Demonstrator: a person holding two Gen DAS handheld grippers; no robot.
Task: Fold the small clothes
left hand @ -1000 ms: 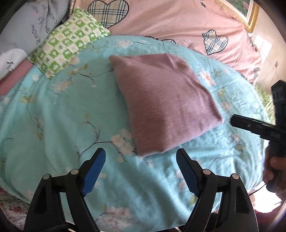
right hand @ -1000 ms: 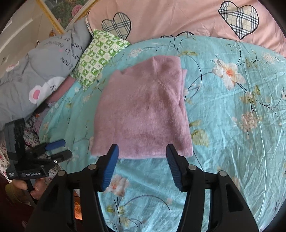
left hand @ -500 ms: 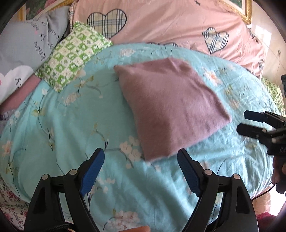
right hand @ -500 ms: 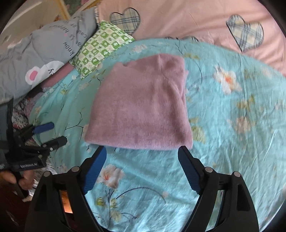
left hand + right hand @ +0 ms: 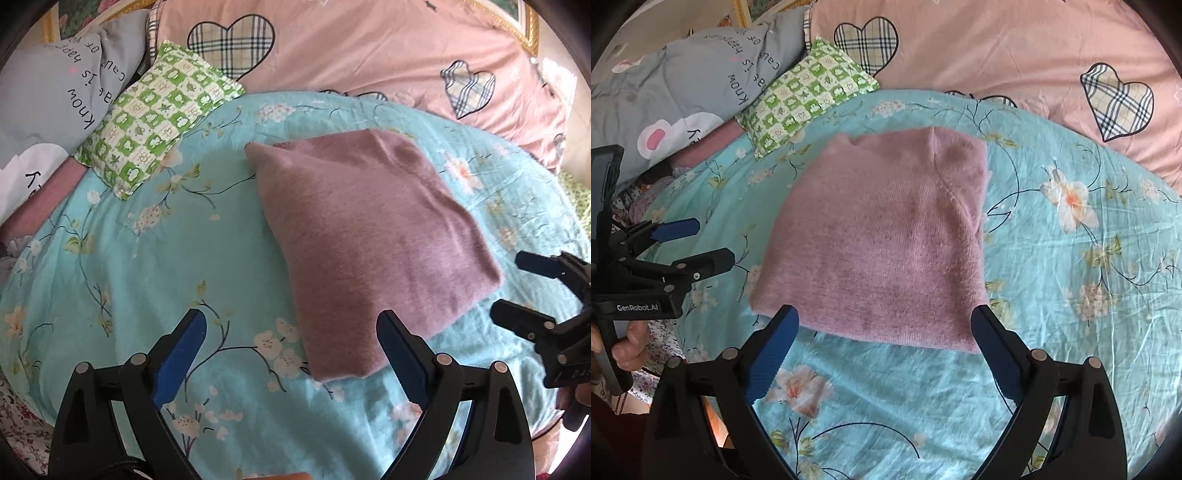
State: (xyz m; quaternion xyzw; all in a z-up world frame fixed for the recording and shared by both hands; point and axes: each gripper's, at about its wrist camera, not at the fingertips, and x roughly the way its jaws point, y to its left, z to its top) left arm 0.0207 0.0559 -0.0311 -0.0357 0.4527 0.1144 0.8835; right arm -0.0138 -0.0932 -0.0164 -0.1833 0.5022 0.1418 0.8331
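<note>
- The mauve knitted sweater, folded into a soft rectangle (image 5: 882, 243), lies flat on the turquoise floral bedspread (image 5: 1071, 295) of the bed, roughly in the middle, with nothing resting on it.
- I see my right tool (image 5: 884, 326) spread wide and empty; the sweater's near folded edge sits just beyond its blue pads, almost square to them.
- My left tool (image 5: 290, 330) is also spread and holds nothing. From it the sweater (image 5: 365, 243) lies ahead and to the right, with only its near corner reaching between the fingers.
- The sweater's long axis runs away from the right tool toward the pink quilt with plaid hearts (image 5: 997, 48), so I judge the right tool better placed: it faces the short near edge head-on, while the left tool meets the cloth at a slant.
- Neither tool touches the fabric. In the left view the right tool (image 5: 509, 291) hovers just off the sweater's right side.
- I judge the fold close to done; a further fold would mean lifting that near edge toward the far one.
</note>
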